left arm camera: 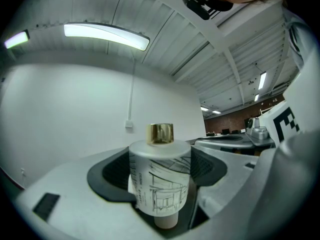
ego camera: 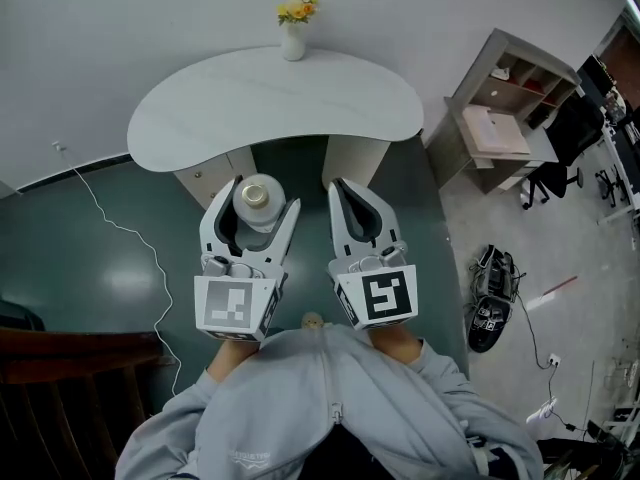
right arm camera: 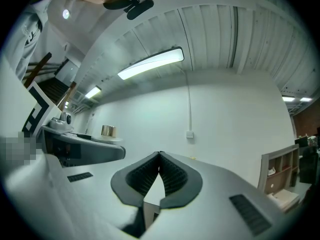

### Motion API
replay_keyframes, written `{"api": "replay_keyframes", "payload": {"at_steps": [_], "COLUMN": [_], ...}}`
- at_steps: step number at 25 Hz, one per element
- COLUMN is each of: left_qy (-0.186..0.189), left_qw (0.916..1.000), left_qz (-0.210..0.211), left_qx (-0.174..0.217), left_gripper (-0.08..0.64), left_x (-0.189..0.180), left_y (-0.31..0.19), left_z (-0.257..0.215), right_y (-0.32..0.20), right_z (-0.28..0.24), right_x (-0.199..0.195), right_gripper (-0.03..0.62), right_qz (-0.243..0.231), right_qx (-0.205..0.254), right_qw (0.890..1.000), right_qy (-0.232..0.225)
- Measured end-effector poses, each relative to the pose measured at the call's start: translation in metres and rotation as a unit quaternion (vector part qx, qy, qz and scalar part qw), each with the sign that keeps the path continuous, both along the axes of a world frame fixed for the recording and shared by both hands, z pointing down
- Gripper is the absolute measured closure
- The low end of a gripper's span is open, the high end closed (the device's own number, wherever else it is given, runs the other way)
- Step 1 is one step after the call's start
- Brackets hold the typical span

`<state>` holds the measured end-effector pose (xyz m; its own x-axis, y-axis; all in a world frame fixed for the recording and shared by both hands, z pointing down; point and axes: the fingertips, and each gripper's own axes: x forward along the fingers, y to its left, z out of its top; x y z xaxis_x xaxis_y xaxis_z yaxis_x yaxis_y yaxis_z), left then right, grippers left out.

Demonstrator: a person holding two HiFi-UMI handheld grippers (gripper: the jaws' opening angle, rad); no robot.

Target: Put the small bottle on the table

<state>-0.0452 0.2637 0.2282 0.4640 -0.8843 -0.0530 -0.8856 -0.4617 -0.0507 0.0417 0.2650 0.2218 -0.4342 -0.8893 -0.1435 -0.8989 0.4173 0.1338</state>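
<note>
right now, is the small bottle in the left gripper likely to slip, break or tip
The small bottle looks frosted and rigid, probably glass: likely fragile, heavy for its size. Its smooth round wall might twist in the left gripper shut on it. Squat body, small gold cap: it should stand steadily, but roll if laid sideways.

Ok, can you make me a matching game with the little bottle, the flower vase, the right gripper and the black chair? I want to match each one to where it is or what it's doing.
Things:
1. small bottle
2. flower vase
3. right gripper
4. black chair

Places or states:
A. jaws shut, nothing between them
B. off to the right, beside the shelf unit
C. held between the left gripper's jaws
D. standing at the far edge of the white table

Pairs: 1-C, 2-D, 3-A, 4-B.
</note>
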Motion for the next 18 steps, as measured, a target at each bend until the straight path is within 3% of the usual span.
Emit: {"api": "replay_keyframes", "payload": {"at_steps": [18], "left_qy": [0.001], "left_qw": [0.9999], "left_qz": [-0.006], "left_qx": [-0.012], "left_gripper": [0.227], "left_x": [0.006], "left_y": [-0.067], "left_z": [0.01], "right_y": [-0.066], "right_z": [0.01], "right_x": [0.007], "right_gripper": [0.566], "right_qz": [-0.008], "right_qx": [-0.01], "right_qw": [1.0], "right_qy": [0.0]}}
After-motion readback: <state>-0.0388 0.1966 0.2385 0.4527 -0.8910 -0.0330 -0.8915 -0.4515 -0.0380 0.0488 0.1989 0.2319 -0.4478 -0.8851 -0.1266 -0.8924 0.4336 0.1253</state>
